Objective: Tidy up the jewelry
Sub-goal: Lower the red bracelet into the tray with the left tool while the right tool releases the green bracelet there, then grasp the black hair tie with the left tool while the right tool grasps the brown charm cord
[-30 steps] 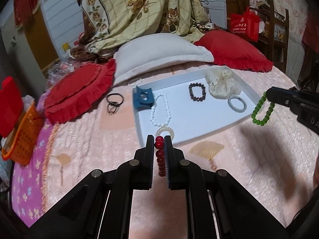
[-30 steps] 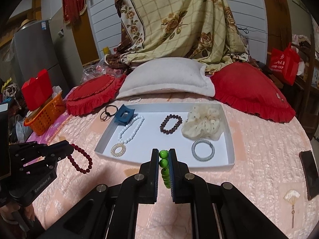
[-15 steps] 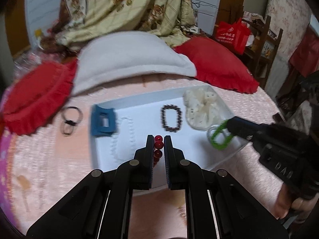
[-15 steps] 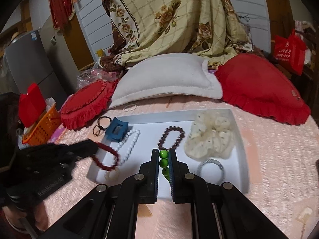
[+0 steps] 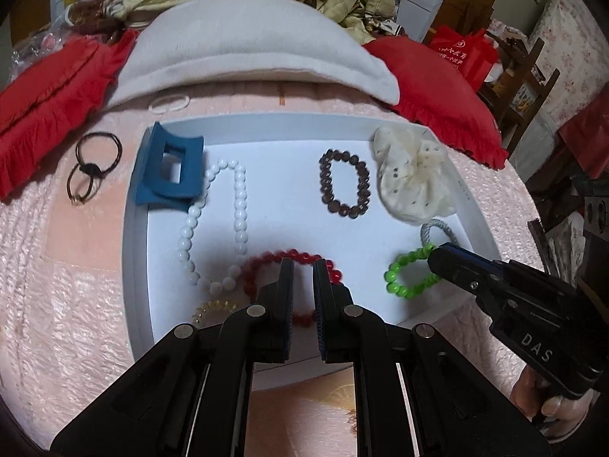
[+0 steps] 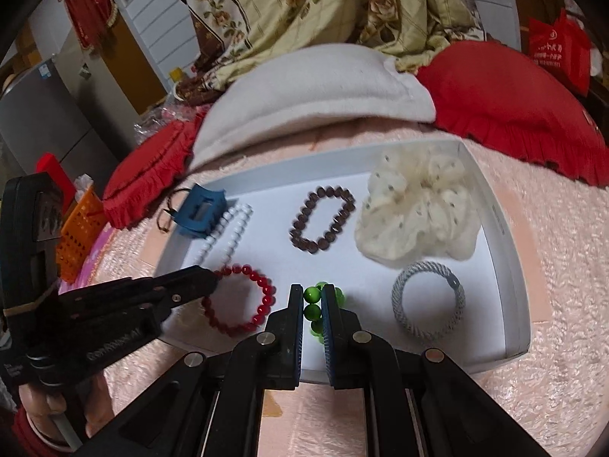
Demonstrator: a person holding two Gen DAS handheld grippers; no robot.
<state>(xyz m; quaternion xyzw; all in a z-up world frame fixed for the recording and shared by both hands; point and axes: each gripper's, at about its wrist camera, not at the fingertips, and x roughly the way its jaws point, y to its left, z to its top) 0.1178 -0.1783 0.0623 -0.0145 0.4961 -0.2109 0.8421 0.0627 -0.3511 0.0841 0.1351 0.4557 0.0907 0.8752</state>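
A white tray [image 5: 137, 251] lies on the pink bed cover. My left gripper [image 5: 303, 266] is over its near edge with jaws slightly parted; the red bead bracelet [image 5: 289, 257] lies flat on the tray floor around the tips, also in the right wrist view [image 6: 243, 301]. My right gripper [image 6: 313, 297] is shut on the green bead bracelet [image 6: 313, 310], which touches the tray near the front, also in the left wrist view [image 5: 409, 274]. In the tray lie a white bead necklace [image 5: 238, 205], a brown bead bracelet [image 5: 344, 182], a cream scrunchie [image 5: 413, 179], a grey hair tie [image 6: 428, 299] and a blue hair claw [image 5: 171, 167].
Black hair ties [image 5: 91, 167] and a clear ring [image 5: 169, 103] lie on the cover left of and behind the tray. A white pillow [image 5: 243, 45] and red cushions [image 5: 437, 91] lie behind. An orange basket [image 6: 78, 236] stands at the left.
Both grippers came down over the tray. The left jaws parted and the red bracelet now lies on the tray floor. The green bracelet, still gripped, sank to the tray.
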